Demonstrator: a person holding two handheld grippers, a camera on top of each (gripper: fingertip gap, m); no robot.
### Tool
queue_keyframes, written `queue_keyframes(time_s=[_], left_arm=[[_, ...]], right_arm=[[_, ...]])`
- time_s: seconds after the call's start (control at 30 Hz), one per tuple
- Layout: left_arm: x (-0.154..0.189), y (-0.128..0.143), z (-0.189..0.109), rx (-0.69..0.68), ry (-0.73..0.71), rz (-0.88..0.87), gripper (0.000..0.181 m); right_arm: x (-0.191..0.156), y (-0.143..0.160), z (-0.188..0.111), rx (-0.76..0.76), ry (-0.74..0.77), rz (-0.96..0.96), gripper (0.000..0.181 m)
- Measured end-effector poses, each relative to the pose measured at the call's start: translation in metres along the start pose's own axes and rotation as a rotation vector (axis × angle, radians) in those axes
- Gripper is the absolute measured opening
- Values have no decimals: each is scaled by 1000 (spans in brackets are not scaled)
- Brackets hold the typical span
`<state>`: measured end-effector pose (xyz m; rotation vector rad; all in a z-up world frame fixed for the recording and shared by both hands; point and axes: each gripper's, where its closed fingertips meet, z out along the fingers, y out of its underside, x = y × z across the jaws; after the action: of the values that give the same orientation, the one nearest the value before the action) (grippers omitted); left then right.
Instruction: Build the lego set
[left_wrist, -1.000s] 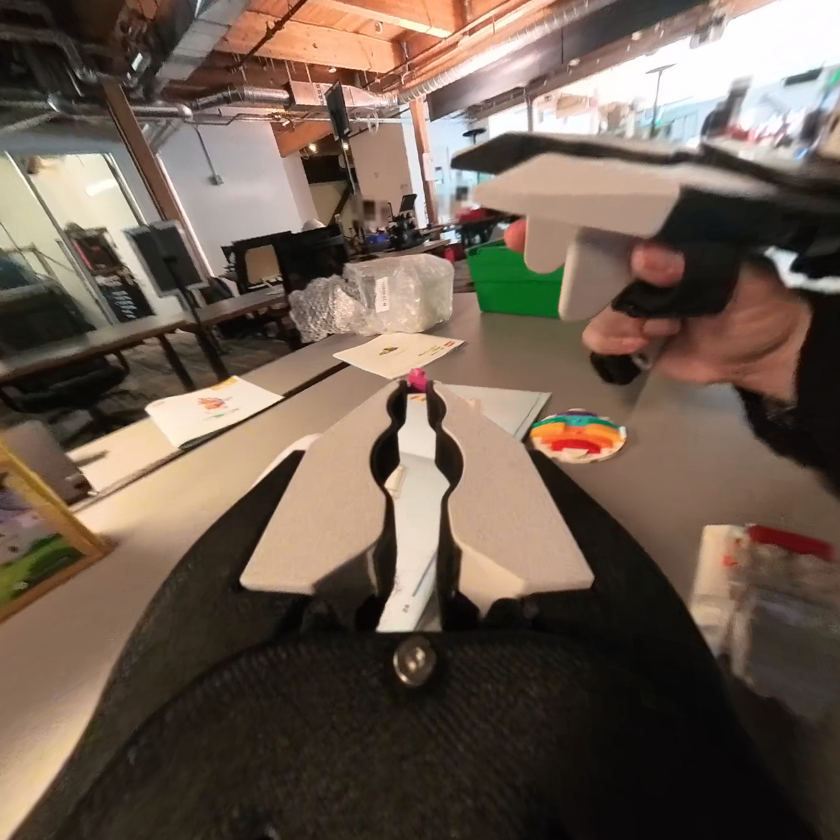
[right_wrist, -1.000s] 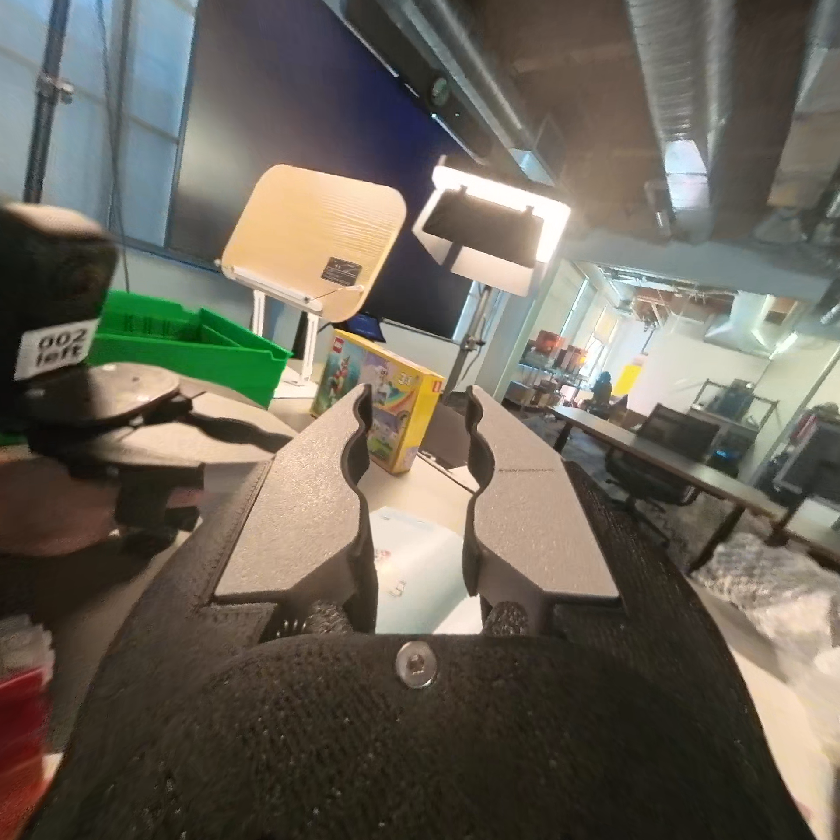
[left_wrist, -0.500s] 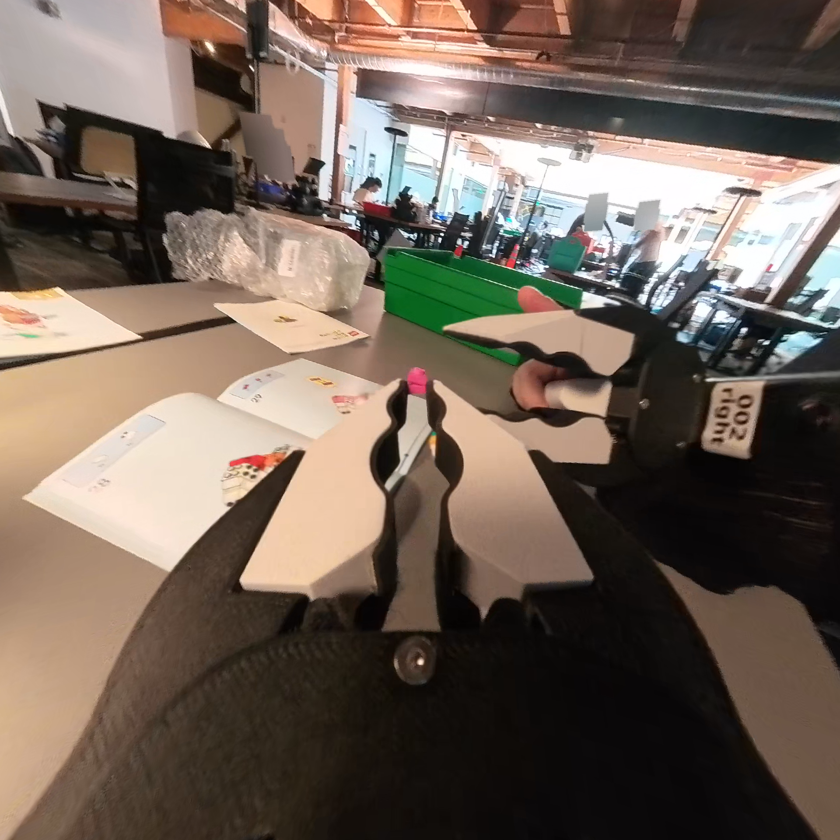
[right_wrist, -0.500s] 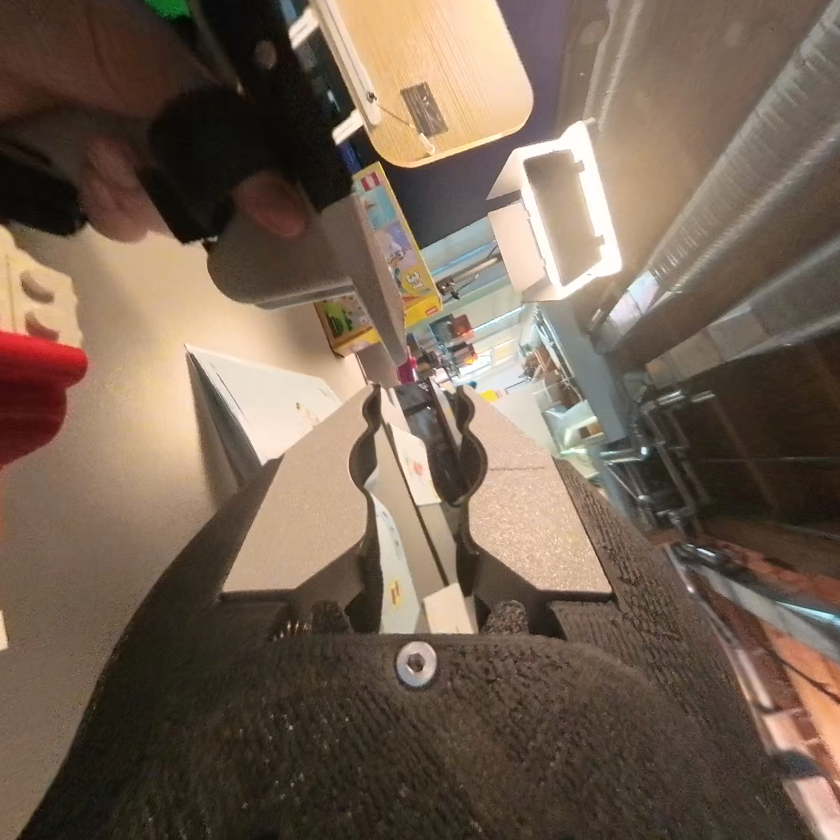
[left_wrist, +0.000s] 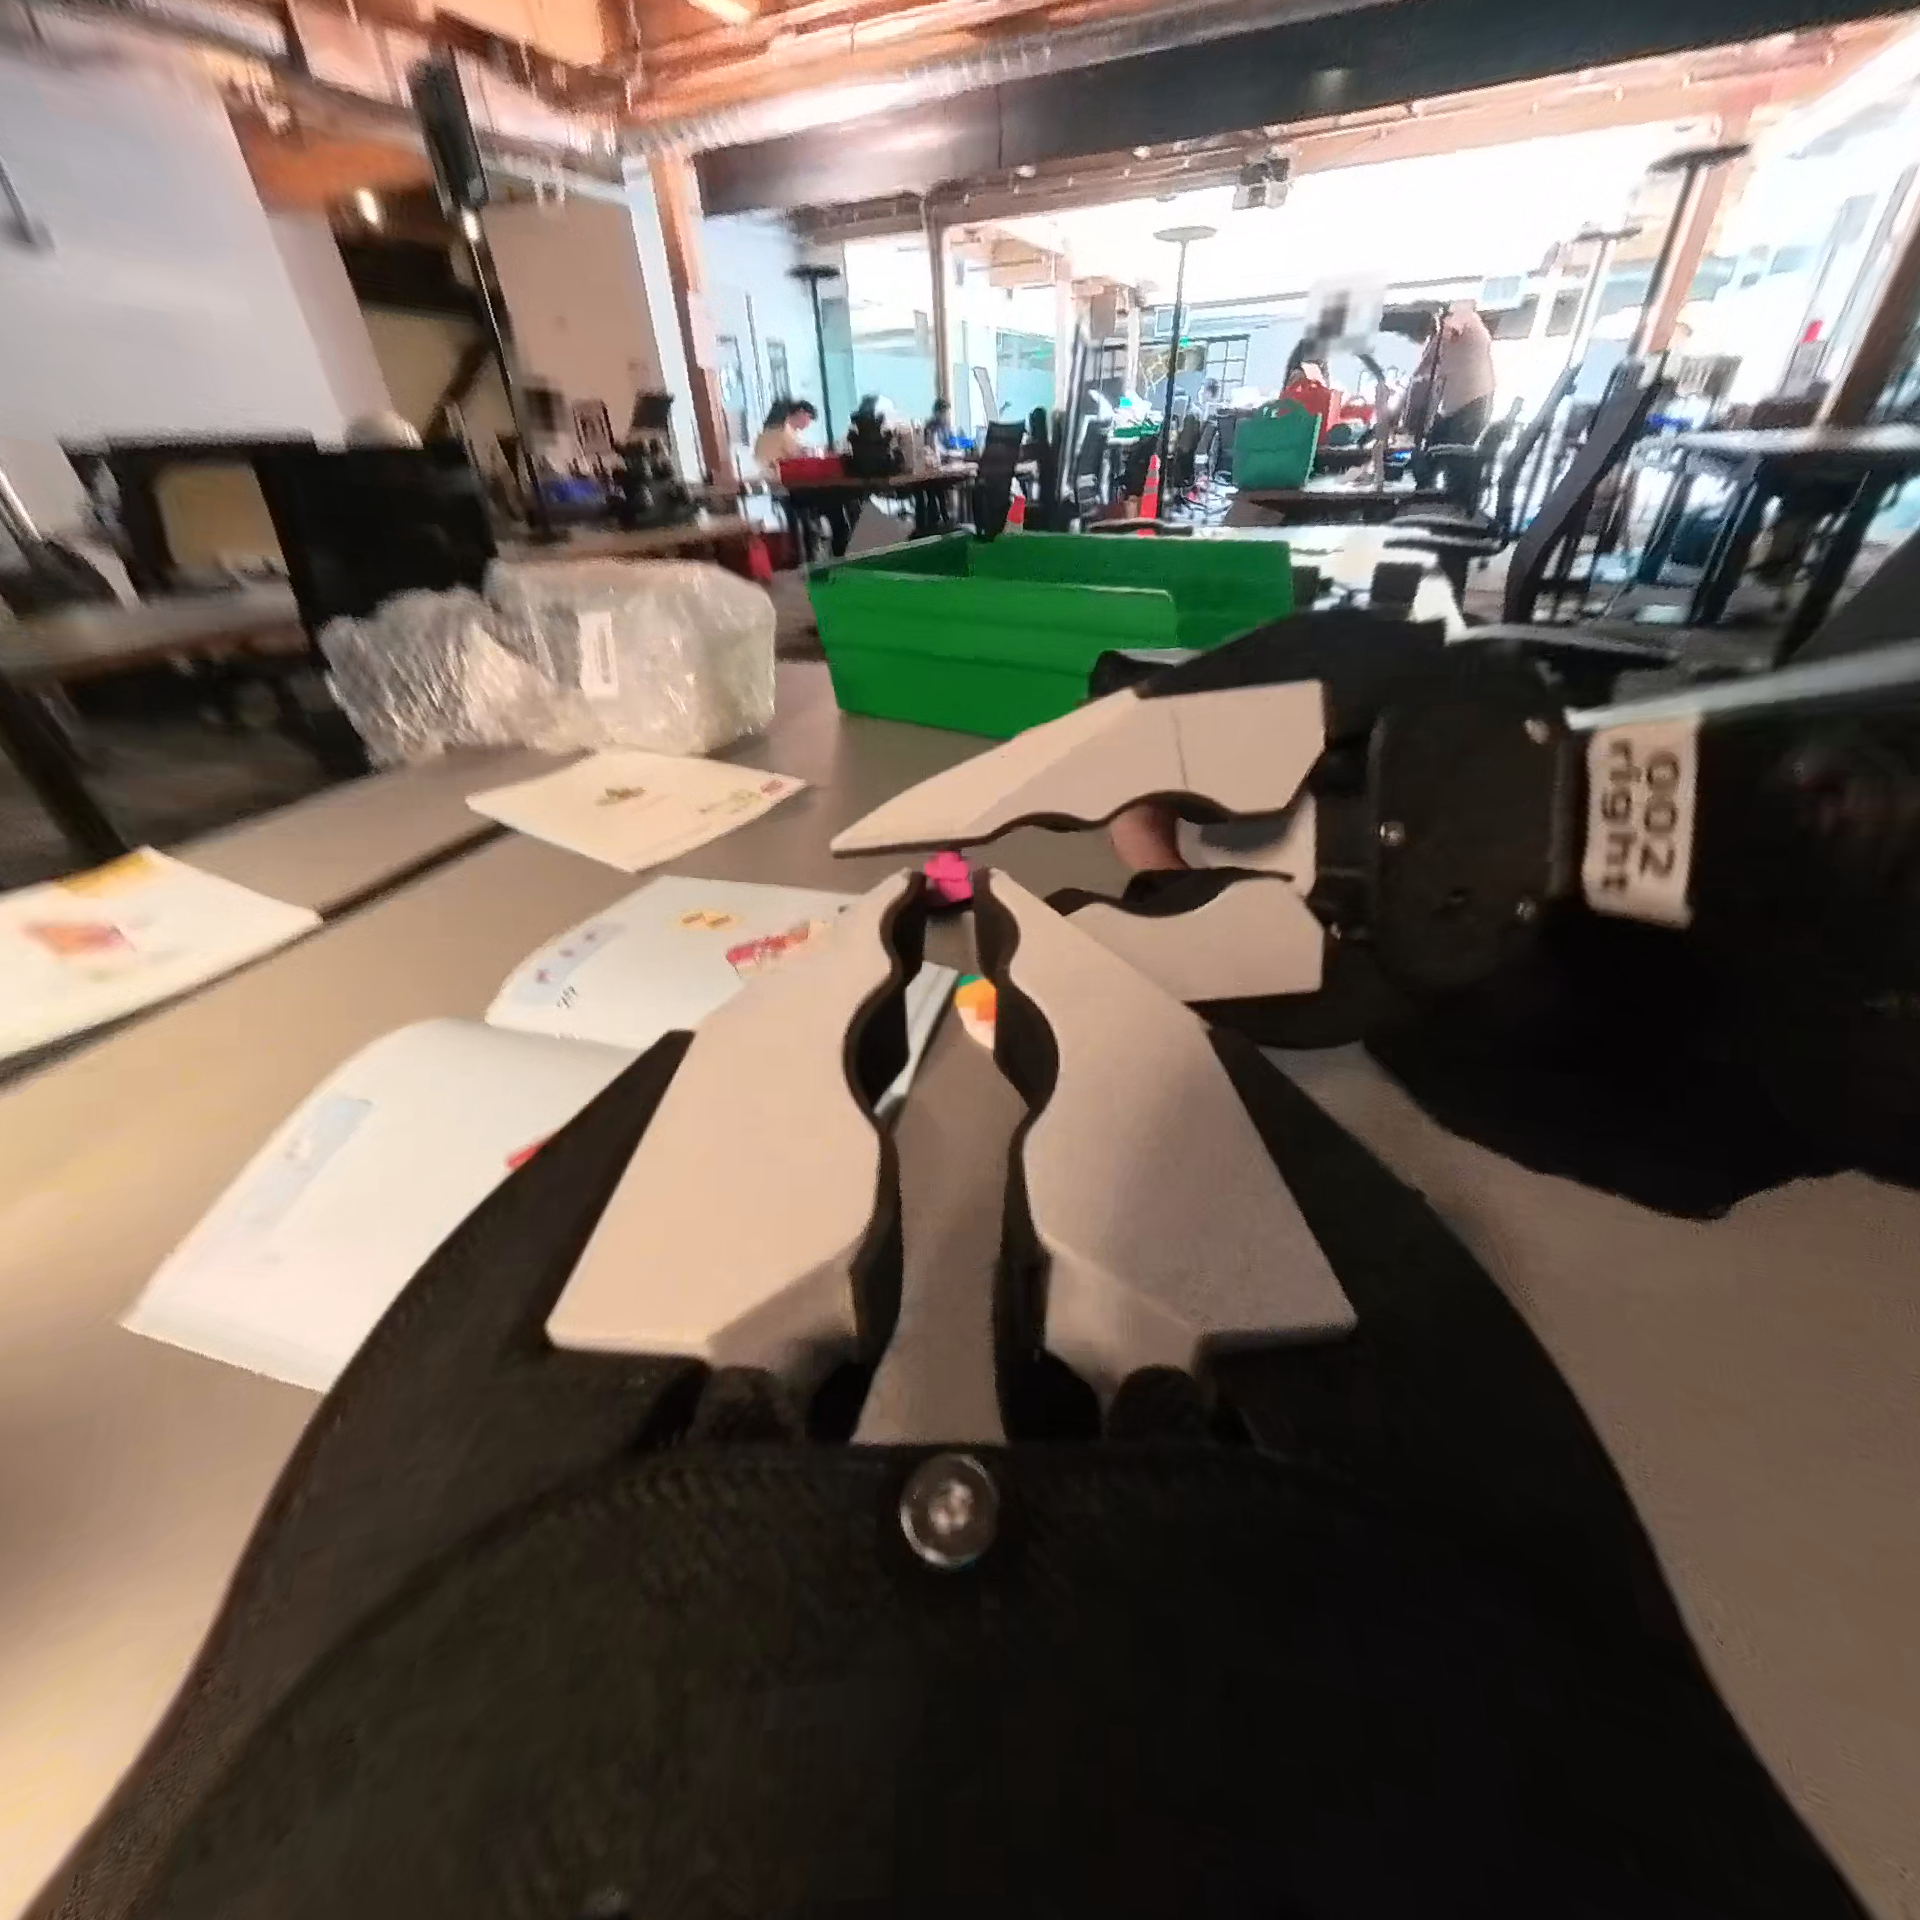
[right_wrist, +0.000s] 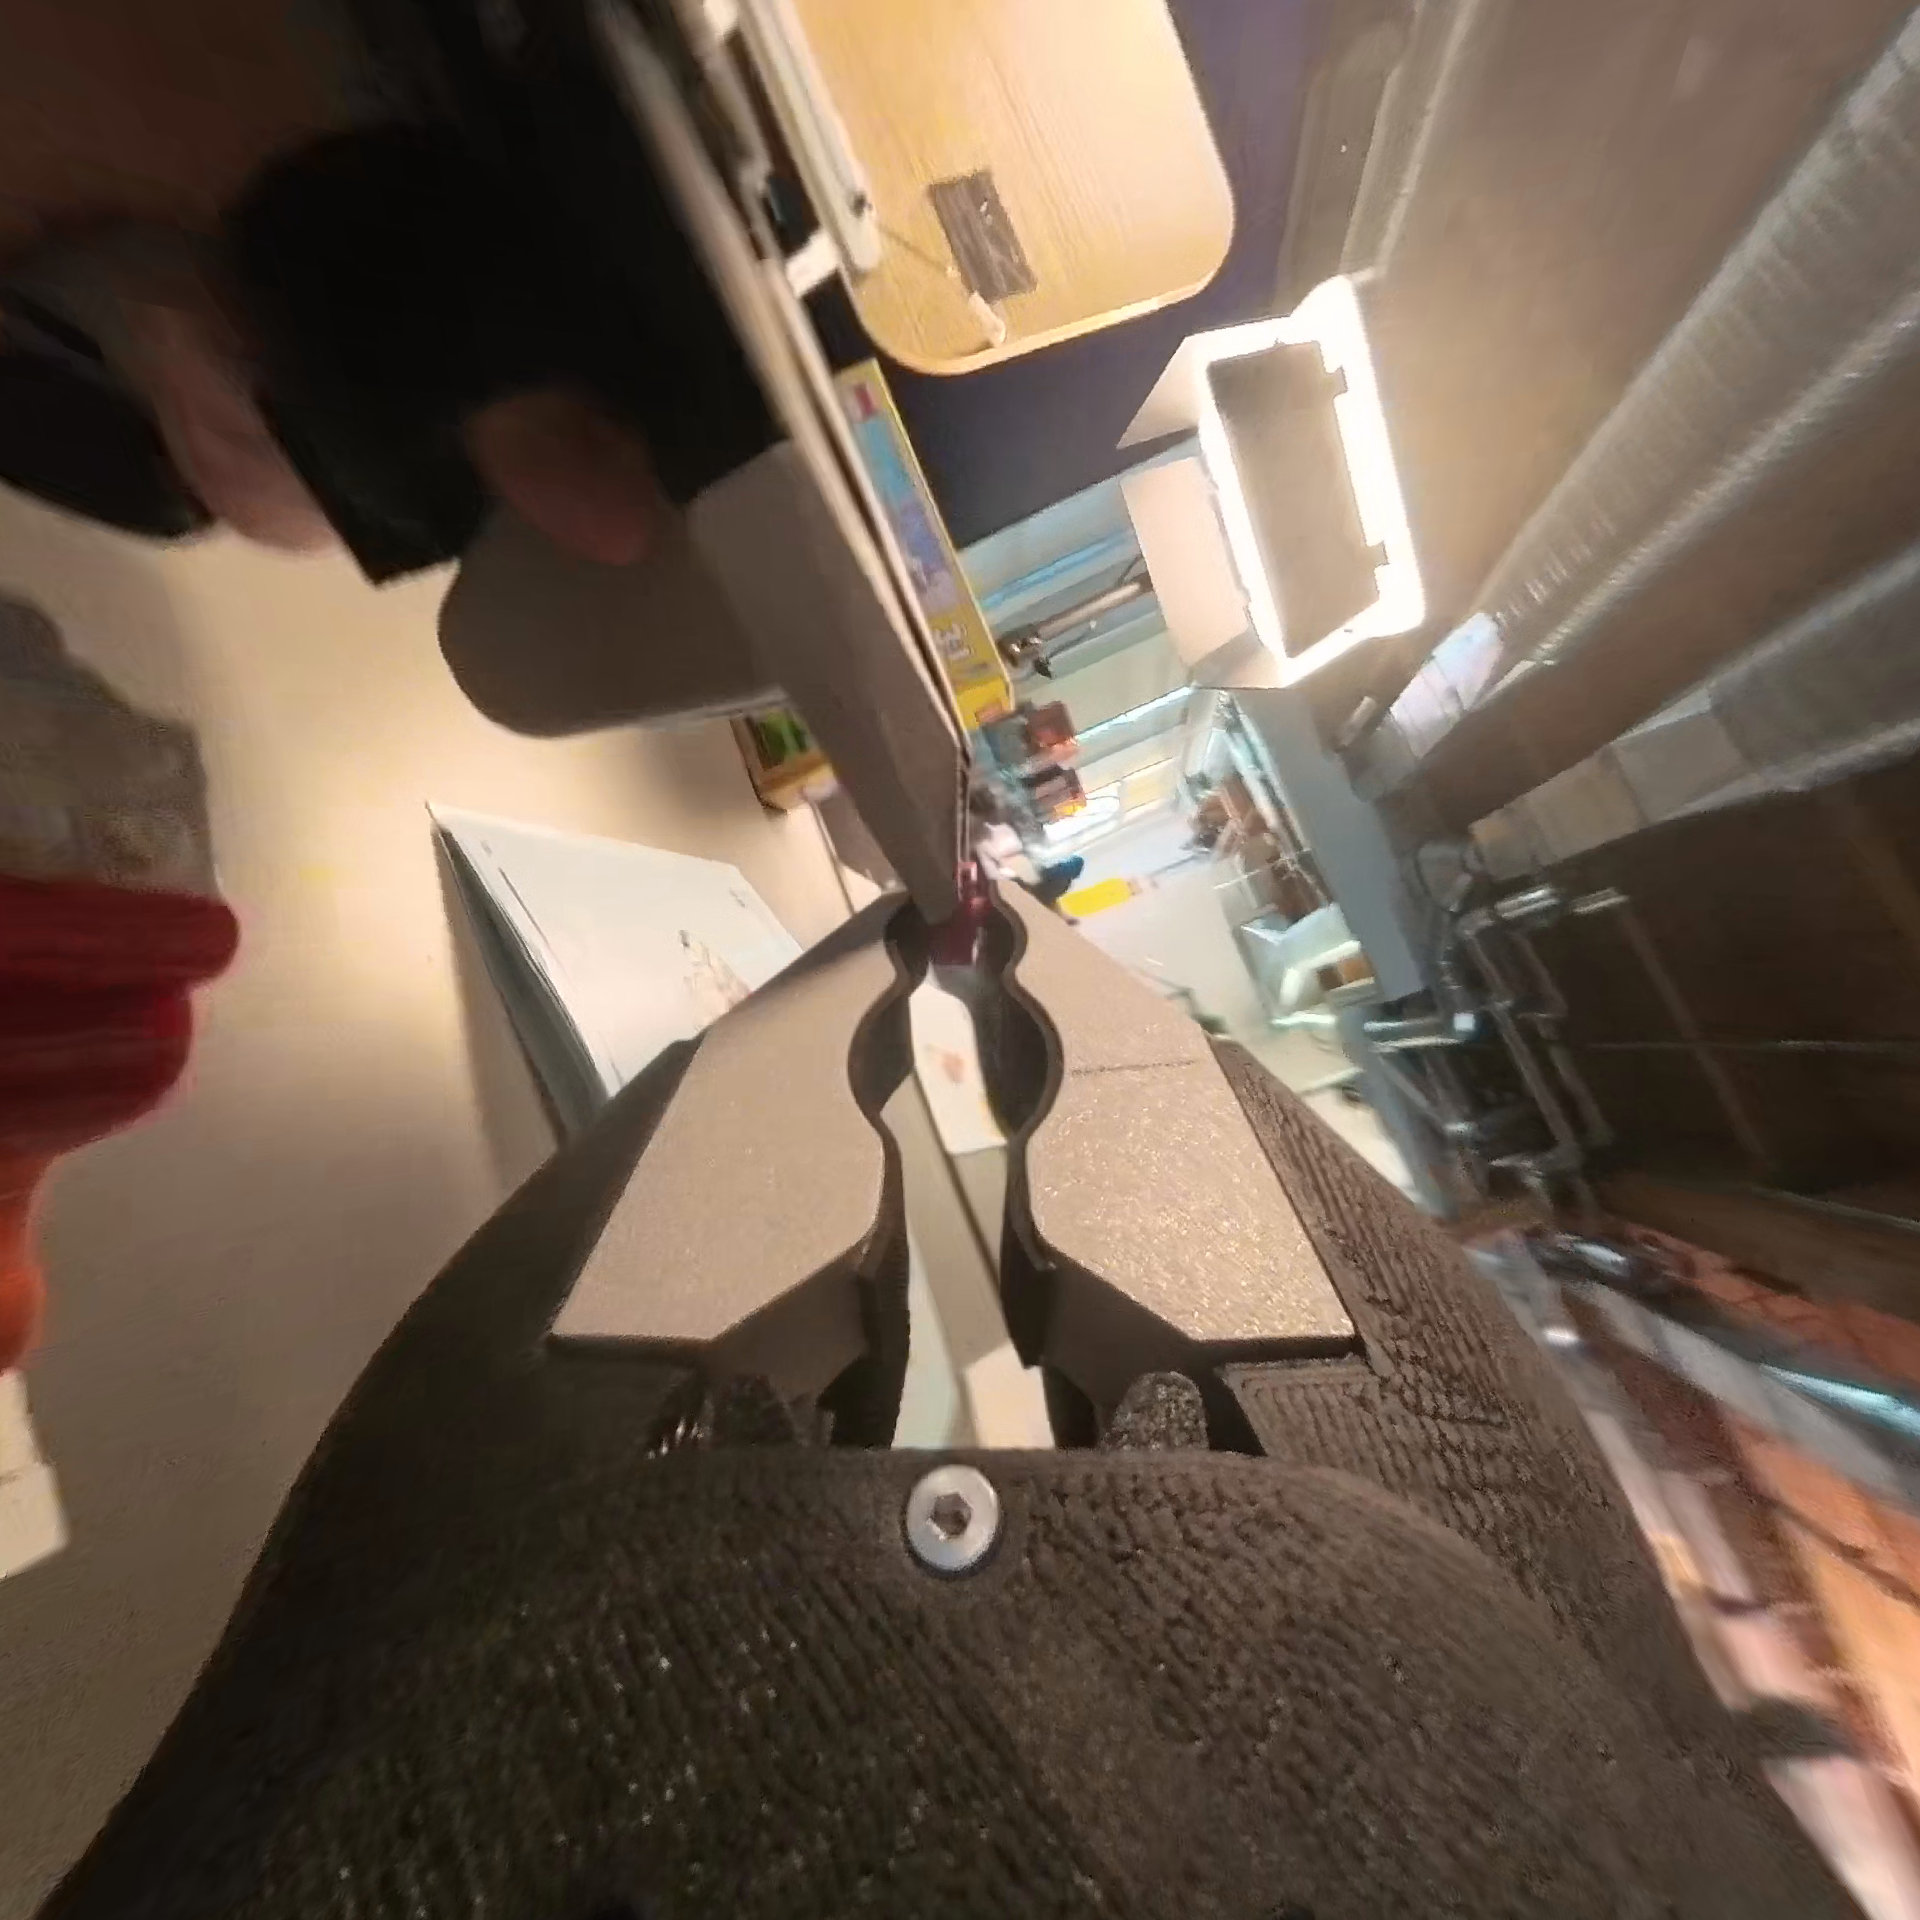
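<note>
- At centre frame in the left wrist view, the left gripper (left_wrist: 948, 902), with pale grey plastic fingers, is clamped on a small magenta lego piece (left_wrist: 948, 878) at its fingertips.
- From the right side of the same frame, the right gripper (left_wrist: 940, 868) reaches in, rolled sideways, one finger above the magenta piece and one below; whether they press on it cannot be told.
- In the right wrist view, the piece (right_wrist: 961, 925) sits between that gripper's fingertips at centre frame.
- An open white instruction booklet (left_wrist: 416, 1132) lies on the grey table (left_wrist: 1662, 1351) at middle left.
- A green plastic bin (left_wrist: 997, 644) stands upper centre, beside a bubble-wrapped bundle (left_wrist: 551, 665).
</note>
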<state>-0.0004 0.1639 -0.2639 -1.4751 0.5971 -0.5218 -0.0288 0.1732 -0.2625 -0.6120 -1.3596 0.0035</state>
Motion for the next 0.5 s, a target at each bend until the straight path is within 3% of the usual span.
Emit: queue_keyframes(time_s=[0.07,0.2,0.33,0.5], left_arm=[[4,-9,-5,52,-21,127,24],[17,-24,-20,154,23,242,27],[14,-27,-32,190,45,192,27],[5,-26,-34,209,70,17,27]], right_arm=[[0,-10,-4,72,-65,170,8],[-1,-34,-17,259,-240,494,8],[7,-40,-22,332,-290,651,7],[16,-45,-26,375,-274,684,7]])
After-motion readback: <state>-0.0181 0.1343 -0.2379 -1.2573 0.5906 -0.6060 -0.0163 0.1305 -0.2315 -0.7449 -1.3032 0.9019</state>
